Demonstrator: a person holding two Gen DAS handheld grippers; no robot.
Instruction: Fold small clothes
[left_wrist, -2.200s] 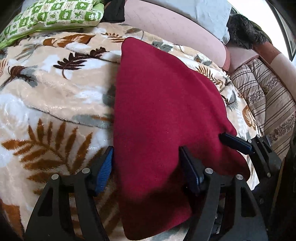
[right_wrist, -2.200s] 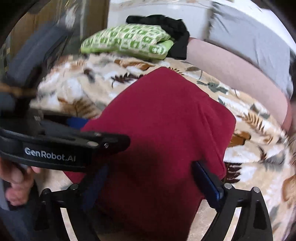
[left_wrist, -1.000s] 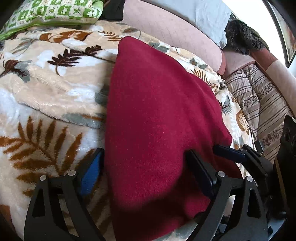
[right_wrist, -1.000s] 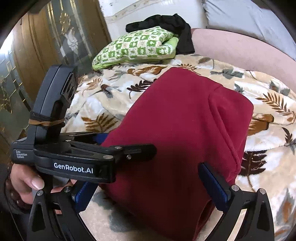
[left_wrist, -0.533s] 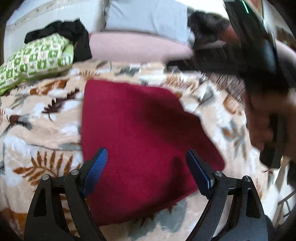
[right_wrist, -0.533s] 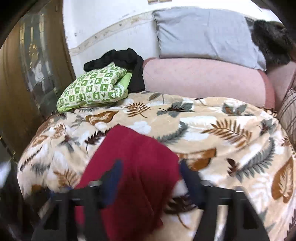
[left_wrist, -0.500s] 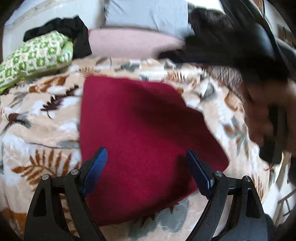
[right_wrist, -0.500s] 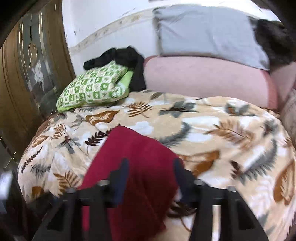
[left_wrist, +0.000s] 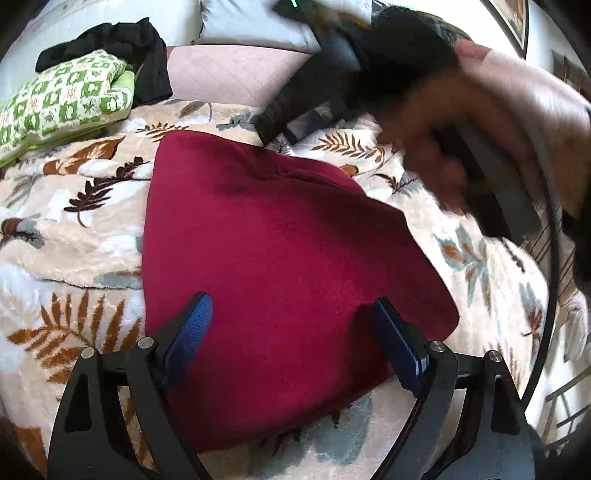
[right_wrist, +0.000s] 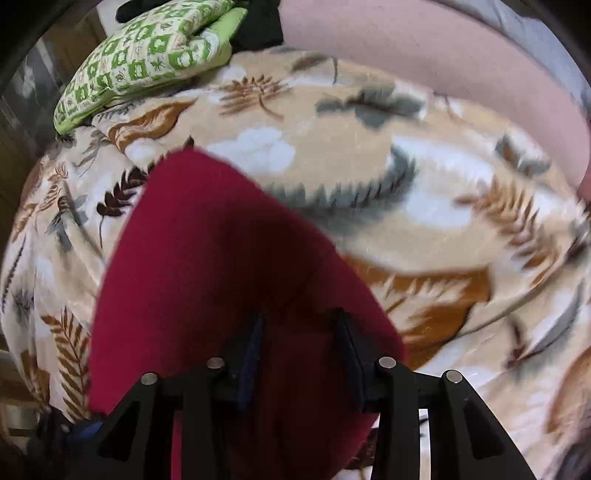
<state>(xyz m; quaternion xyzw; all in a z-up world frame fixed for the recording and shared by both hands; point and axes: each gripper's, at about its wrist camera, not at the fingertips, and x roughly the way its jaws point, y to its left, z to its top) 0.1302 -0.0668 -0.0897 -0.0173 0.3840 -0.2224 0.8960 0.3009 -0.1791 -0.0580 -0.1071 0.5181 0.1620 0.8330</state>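
Note:
A dark red folded garment (left_wrist: 266, 251) lies flat on a leaf-patterned blanket (left_wrist: 74, 229). My left gripper (left_wrist: 291, 325) is open wide just above the garment's near edge, a blue pad on each side, holding nothing. In the right wrist view the garment (right_wrist: 207, 266) fills the lower left. My right gripper (right_wrist: 299, 339) hovers over its far right part with the jaws partly open and empty. The right gripper also shows in the left wrist view (left_wrist: 295, 99), blurred, held in a hand above the garment's far edge.
A green checked pillow (left_wrist: 62, 96) with black clothes (left_wrist: 122, 40) behind it lies at the far left. A pink cushion (left_wrist: 229, 74) and a grey pillow (left_wrist: 251, 22) line the back. The blanket (right_wrist: 424, 206) stretches to the right.
My right gripper has swung over to the garment's far side and its jaws have narrowed. My left gripper has pulled back and tilted up, still open. The garment lies unchanged.

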